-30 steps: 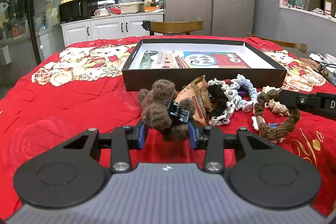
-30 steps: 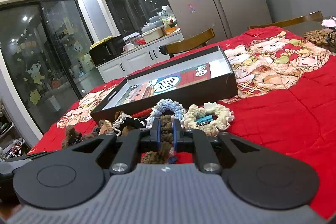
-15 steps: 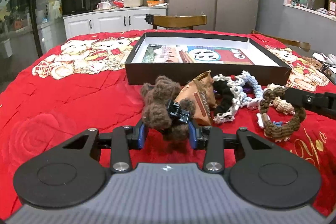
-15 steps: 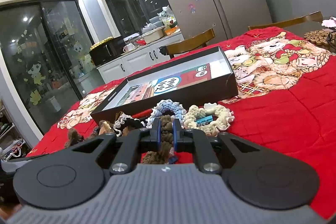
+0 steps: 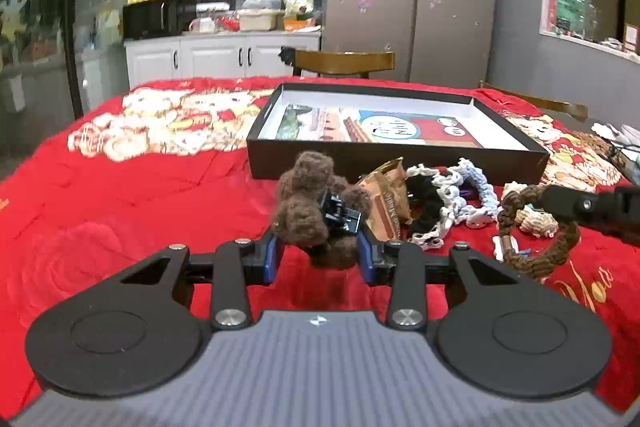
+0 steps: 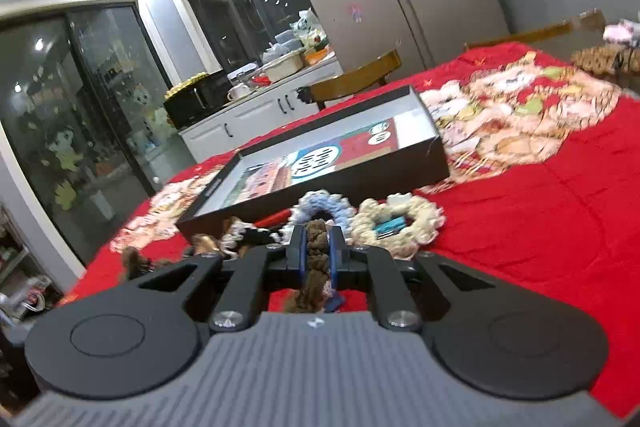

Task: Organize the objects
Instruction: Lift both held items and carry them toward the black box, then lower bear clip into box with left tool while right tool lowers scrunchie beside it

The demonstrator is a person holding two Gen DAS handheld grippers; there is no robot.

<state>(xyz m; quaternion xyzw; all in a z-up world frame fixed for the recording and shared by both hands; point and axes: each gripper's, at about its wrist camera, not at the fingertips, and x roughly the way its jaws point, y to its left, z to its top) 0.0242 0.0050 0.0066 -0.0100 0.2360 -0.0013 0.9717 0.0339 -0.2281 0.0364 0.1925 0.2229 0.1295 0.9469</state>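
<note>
Two grips: left hand-held gripper (image 5: 320,255) clamps the brown fuzzy hair clip (image 5: 308,211); right hand-held gripper (image 6: 316,259) pinches the brown braided ring (image 6: 314,267).

Red quilted cloth (image 5: 120,195) printed with cream cartoon figures, black box (image 5: 396,163) lined white, fuzzy brown knit toy (image 5: 304,211), braided brown ring (image 5: 536,251), cream ring (image 6: 400,223), pale-blue ring (image 6: 320,205)

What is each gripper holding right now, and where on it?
Left gripper clamps the fuzzy brown clip by its lower lobes. Right gripper pinches the brown braided ring across its cord.
</note>
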